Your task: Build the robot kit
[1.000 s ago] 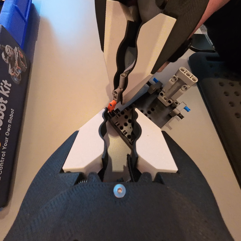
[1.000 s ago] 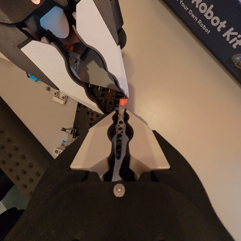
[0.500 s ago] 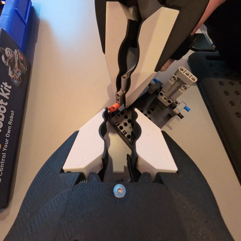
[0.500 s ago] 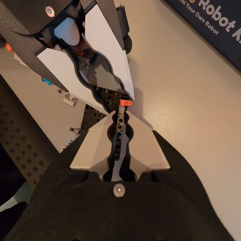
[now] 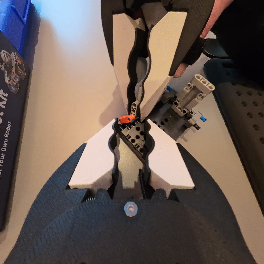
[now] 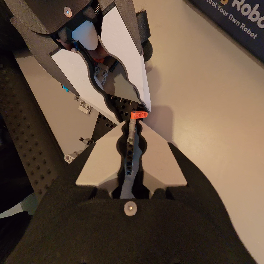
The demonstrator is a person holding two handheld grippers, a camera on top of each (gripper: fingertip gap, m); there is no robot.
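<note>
My left gripper [image 5: 131, 121] is shut on a corner of a black perforated plate [image 5: 135, 137] that lies on the beige table. My right gripper [image 6: 132, 122] is shut on a long grey holed beam [image 6: 130, 151]. The beam's tip carries a small orange connector [image 6: 139, 115], which sits at the plate's corner, right by the left fingertips. In the left wrist view the right gripper [image 5: 135, 112] comes down from above with the beam [image 5: 134, 107] and the orange connector [image 5: 126, 119]. In the right wrist view the left gripper [image 6: 133, 116] reaches in from the upper left over the plate [image 6: 124, 105].
A grey block assembly [image 5: 192, 95] with blue pins stands on the plate's far side. A dark printed box [image 5: 8, 114] and a blue bin [image 5: 12, 21] lie to the left. A dark perforated mat [image 5: 242, 114] lies to the right. Loose grey pieces [image 6: 85, 107] lie near the plate. My two grippers' fingertips are within a few centimetres of each other.
The orange connector has turned from upright to lying sideways at the plate's corner. The right gripper has swung to a steeper angle. The left gripper has kept its hold.
</note>
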